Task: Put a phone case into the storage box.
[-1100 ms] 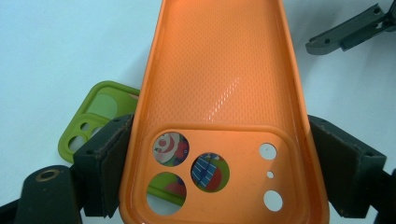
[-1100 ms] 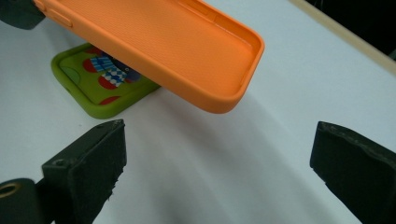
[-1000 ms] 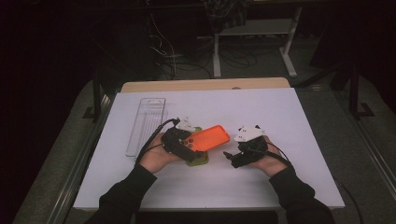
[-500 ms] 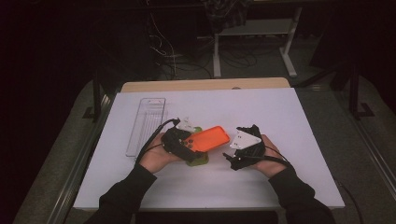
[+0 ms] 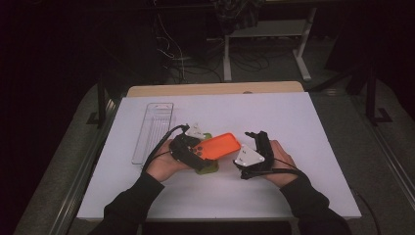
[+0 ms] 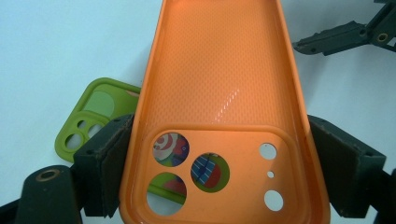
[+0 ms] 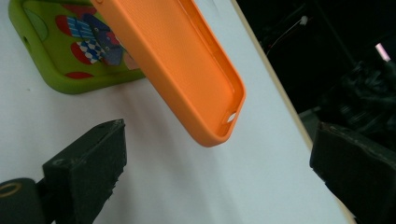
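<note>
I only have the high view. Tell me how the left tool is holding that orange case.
Observer: The left tool clamps the orange case across its width at the camera-cutout end, one pad on each long edge.
Operator: Report what lies under it.
Observer: A green case lies flat on the table, open side up, with a colourful patterned insert in it.
Operator: Now give me the right tool's state.
Observer: The right tool is open with nothing between its pads; the orange case's free end hangs ahead of it, untouched.
</note>
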Motion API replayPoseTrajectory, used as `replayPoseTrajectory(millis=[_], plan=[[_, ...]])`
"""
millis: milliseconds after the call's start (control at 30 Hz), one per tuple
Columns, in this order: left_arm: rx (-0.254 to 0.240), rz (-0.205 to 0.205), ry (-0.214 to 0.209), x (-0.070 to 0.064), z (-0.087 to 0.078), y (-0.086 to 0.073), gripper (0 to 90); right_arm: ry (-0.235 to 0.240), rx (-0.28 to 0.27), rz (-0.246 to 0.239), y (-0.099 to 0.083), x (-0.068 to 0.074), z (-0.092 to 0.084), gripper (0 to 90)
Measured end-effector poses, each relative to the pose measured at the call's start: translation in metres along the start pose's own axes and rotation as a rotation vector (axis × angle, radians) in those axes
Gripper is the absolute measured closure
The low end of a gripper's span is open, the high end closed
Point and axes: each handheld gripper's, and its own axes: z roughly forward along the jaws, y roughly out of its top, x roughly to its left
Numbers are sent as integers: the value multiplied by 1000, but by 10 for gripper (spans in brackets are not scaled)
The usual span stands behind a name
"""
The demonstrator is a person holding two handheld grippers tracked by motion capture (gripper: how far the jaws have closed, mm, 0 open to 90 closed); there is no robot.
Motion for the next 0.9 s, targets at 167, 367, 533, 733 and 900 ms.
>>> replayPoseTrajectory(millis=[167,367,533,733,900], plan=[[-13,-18,1,-1,1,0,154,-31,-9,-35,3,5,0,30],[-6,-21,-7,-2,1,0,154,-72,-6,-182,5,7,1,31],[4,-4,-4,0,0,0,154,-119,-27,-237,10,14,3,36],[-1,-8,0,0,-1,1,153,-160,-29,-307,13,19,7,45],[-9,-12,0,1,-3,2,154,-169,-13,-355,17,23,13,76]])
